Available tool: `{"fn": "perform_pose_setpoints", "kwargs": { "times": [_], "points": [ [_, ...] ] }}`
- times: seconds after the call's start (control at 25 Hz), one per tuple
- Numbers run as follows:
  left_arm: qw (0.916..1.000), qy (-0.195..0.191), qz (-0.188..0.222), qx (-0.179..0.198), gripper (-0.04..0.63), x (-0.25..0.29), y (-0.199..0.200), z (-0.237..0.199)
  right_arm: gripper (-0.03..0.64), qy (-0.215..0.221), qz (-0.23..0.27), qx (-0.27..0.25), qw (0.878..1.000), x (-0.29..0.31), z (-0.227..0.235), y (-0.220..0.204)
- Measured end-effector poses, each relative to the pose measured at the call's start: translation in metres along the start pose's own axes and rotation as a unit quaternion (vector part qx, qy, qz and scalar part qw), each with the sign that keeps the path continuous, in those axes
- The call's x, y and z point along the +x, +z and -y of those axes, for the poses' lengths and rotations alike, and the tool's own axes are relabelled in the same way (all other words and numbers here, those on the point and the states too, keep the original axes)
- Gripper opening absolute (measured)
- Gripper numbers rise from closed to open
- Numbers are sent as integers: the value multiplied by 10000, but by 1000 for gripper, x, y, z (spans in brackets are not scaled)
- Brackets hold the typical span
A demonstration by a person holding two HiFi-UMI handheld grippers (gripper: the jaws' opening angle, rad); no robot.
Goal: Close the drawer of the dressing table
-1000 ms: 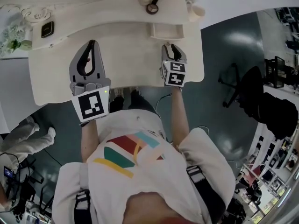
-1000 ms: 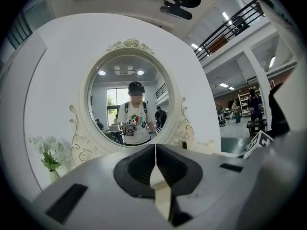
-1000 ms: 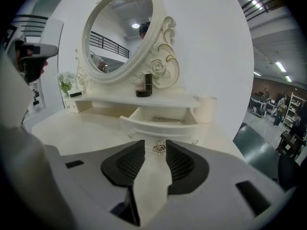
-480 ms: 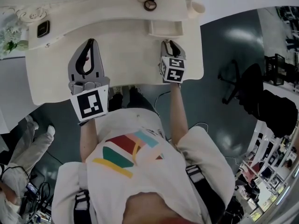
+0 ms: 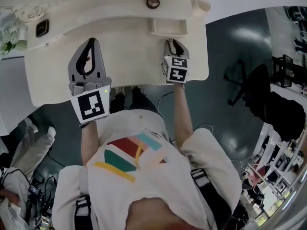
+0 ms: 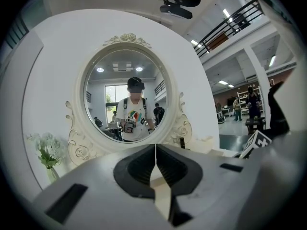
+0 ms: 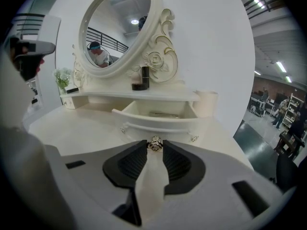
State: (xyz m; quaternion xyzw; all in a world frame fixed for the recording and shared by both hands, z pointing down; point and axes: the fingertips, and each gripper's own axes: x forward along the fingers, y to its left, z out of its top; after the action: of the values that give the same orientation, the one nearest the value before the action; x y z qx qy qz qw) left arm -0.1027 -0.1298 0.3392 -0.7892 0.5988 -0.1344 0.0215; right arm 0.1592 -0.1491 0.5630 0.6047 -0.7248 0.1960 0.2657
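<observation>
Right gripper [image 5: 171, 43] closing on the drawer knob [image 7: 154, 144]
Its jaws narrow around the knob, not yet gripping; the drawer [image 7: 158, 110] is open and needs pushing in. Left gripper [image 5: 91, 44] jaws together, empty.

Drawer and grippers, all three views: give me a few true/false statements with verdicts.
1. The drawer is fully shut. False: the drawer stands pulled out, with its inside showing.
2. The left gripper's jaws are together with nothing between them. True: the left gripper is empty.
3. The right gripper is off the table's side, away from the drawer. False: the right gripper is at the drawer front, its jaws closing with the knob between them.
4. Flowers stand beside the mirror. True: the flowers are at its lower left.
5. The mirror is rectangular. False: the mirror is oval.
</observation>
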Motion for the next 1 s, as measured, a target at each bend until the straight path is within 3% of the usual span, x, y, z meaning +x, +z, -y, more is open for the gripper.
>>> {"fn": "perform_pose_setpoints", "kwargs": {
  "times": [1.0],
  "points": [
    [9999,-59,-74,38,8,2,-2,10,83,-29,91,-216,9997,-2,-3,9]
  ]
}}
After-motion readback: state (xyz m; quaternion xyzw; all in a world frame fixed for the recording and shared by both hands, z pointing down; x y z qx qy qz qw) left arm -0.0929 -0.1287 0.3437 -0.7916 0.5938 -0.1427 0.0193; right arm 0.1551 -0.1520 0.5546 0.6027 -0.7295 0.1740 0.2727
